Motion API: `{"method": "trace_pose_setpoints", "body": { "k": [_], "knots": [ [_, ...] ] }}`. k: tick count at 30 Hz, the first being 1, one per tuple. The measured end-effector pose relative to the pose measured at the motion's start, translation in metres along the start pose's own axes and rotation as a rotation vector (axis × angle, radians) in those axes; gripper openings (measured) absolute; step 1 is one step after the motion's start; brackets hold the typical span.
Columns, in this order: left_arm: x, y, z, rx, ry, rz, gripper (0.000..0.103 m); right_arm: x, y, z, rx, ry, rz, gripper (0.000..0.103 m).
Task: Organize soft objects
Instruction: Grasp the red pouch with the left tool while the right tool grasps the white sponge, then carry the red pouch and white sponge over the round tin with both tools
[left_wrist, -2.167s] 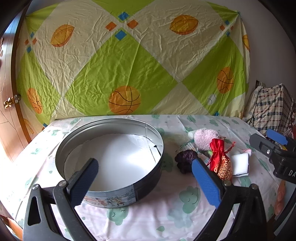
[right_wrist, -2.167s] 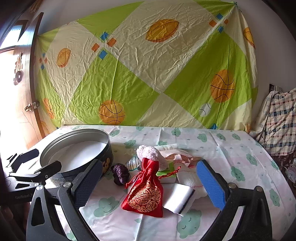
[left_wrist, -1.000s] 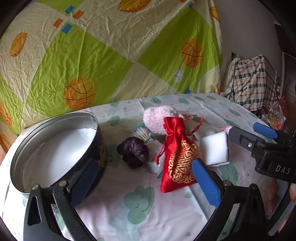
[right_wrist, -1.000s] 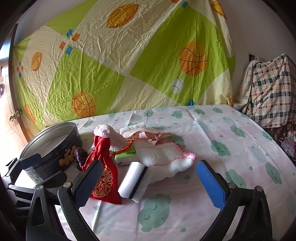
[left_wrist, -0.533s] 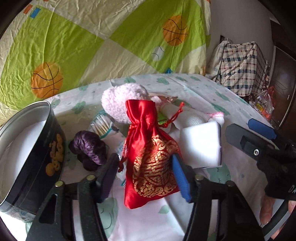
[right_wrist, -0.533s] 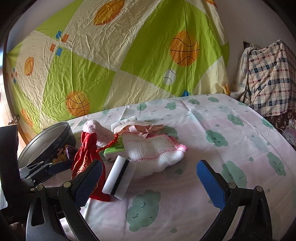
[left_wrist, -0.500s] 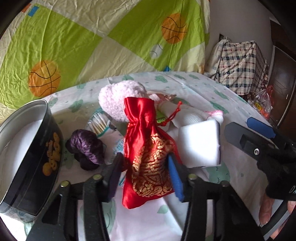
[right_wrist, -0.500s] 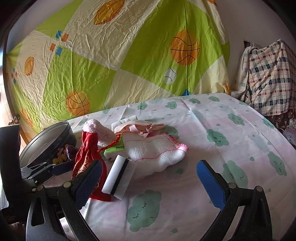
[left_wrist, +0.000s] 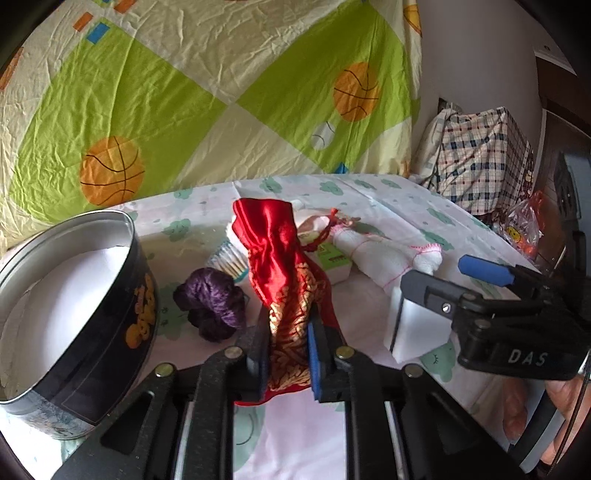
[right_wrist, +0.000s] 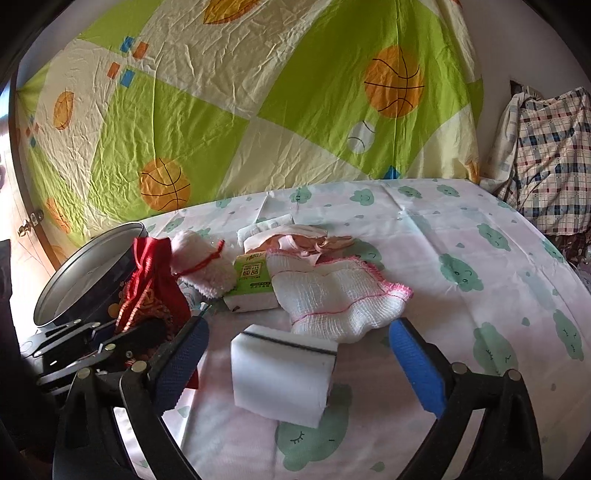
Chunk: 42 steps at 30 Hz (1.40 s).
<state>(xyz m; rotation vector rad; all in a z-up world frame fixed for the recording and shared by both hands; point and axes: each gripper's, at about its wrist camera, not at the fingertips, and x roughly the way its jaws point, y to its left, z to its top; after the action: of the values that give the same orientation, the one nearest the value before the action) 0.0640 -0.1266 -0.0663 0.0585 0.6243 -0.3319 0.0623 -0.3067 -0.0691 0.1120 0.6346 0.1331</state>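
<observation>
My left gripper (left_wrist: 286, 350) is shut on the lower part of a red satin pouch with gold print (left_wrist: 280, 254); the pouch also shows in the right wrist view (right_wrist: 149, 288). The round metal tin (left_wrist: 70, 295) stands to its left, white inside. A purple yarn ball (left_wrist: 212, 301) lies between tin and pouch. My right gripper (right_wrist: 295, 354) is open, its fingers either side of a white sponge block (right_wrist: 282, 373). A white net cloth (right_wrist: 332, 295), a fluffy pink-white piece (right_wrist: 205, 266) and a green tissue pack (right_wrist: 251, 277) lie behind it.
Peach fabric (right_wrist: 299, 236) lies at the back of the pile, cotton swabs (left_wrist: 227, 260) beside the yarn. A checked bag (right_wrist: 546, 158) stands off the table's right edge. A patterned sheet (right_wrist: 258, 92) hangs behind the table.
My left gripper moved right from the tin to the red pouch and closed on it. My right gripper moved in over the white sponge, still open.
</observation>
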Motion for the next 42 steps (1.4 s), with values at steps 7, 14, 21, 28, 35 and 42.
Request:
{"method": "trace_pose_setpoints", "body": {
  "k": [7, 14, 21, 28, 35, 42],
  "knots": [
    [-0.010, 0.017, -0.002, -0.044, -0.043, 0.014, 0.015, 0.010, 0.001, -0.007, -0.005, 0.073, -0.032, 0.093],
    [-0.021, 0.022, -0.006, -0.047, -0.083, -0.010, 0.015, 0.009, 0.007, -0.014, -0.035, 0.108, -0.011, 0.093],
    [-0.023, 0.037, -0.009, -0.107, -0.083, -0.020, 0.015, 0.012, 0.015, -0.019, -0.076, 0.154, 0.017, 0.093],
    [-0.025, 0.039, -0.011, -0.123, -0.089, -0.028, 0.015, 0.008, 0.017, -0.028, -0.066, 0.190, 0.038, 0.093],
    [-0.027, 0.039, -0.011, -0.125, -0.093, -0.029, 0.015, 0.011, 0.018, -0.041, -0.063, 0.225, 0.023, 0.093],
    [-0.030, 0.040, -0.011, -0.134, -0.100, -0.030, 0.015, 0.010, 0.019, -0.044, -0.078, 0.220, 0.021, 0.072]
  ]
}}
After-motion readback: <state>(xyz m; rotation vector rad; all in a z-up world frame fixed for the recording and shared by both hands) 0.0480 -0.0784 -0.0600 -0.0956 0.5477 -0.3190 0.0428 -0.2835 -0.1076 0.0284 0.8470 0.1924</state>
